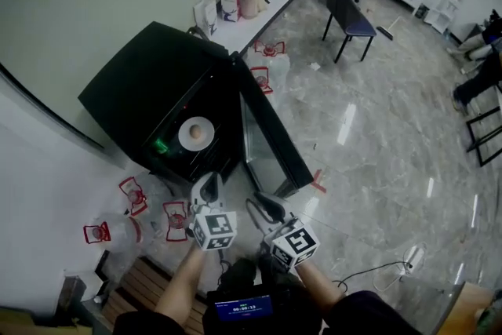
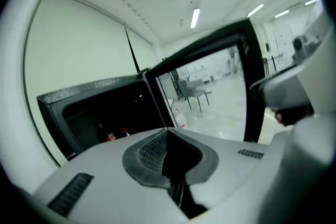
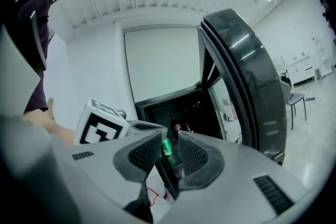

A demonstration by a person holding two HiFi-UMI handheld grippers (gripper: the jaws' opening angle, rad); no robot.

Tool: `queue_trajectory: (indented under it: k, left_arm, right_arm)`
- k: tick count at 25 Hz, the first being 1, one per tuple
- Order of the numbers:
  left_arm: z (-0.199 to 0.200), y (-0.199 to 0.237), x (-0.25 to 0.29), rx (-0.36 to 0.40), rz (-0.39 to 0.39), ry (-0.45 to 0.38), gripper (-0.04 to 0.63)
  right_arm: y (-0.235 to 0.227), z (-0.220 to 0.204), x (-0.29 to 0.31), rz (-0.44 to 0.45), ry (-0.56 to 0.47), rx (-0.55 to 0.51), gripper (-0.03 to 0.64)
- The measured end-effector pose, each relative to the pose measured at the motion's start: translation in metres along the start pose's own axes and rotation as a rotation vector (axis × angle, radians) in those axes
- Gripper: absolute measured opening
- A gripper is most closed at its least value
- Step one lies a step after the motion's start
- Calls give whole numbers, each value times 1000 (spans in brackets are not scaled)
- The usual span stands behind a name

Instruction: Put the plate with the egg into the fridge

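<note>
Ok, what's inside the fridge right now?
The fridge stands open. Inside sit a white plate with an egg, a green can and two red-topped bottles. The dark depths behind them can't be made out.

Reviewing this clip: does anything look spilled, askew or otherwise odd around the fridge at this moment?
Nothing stands out. The plate sits flat inside the fridge with the egg on it, and nothing is spilled. The door stands open. The left tool and right tool hold nothing.
</note>
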State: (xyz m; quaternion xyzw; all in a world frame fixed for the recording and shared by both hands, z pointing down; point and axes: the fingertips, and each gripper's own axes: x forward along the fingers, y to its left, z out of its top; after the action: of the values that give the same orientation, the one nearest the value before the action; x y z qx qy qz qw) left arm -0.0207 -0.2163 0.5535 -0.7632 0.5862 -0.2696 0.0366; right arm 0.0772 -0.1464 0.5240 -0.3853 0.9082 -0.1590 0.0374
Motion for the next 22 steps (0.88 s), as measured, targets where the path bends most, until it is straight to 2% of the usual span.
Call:
queue_trajectory:
  k: [2, 4, 10, 16, 19, 22]
  left_arm:
    - [22, -7, -25, -55, -22, -76, 8]
    - [34, -17, -42, -76, -51, -121, 8]
    - [45, -56, -71, -158, -149, -159, 8]
    - [65, -93, -78, -170, -217, -203, 8]
    - [70, -107, -81, -172, -230, -206, 8]
    - [69, -115, -87, -171, -232, -196, 8]
  right_arm:
    - [5, 8, -9, -41, -23, -9, 101]
    - [7, 11, -19, -82, -41, -10, 101]
    - [2, 13, -52, -152, -31, -70, 101]
    - [-65, 27, -123, -268, -43, -93, 101]
    - [-89, 37, -126, -219, -5, -158, 101]
    - [-87, 45, -107, -107, 46, -216, 131]
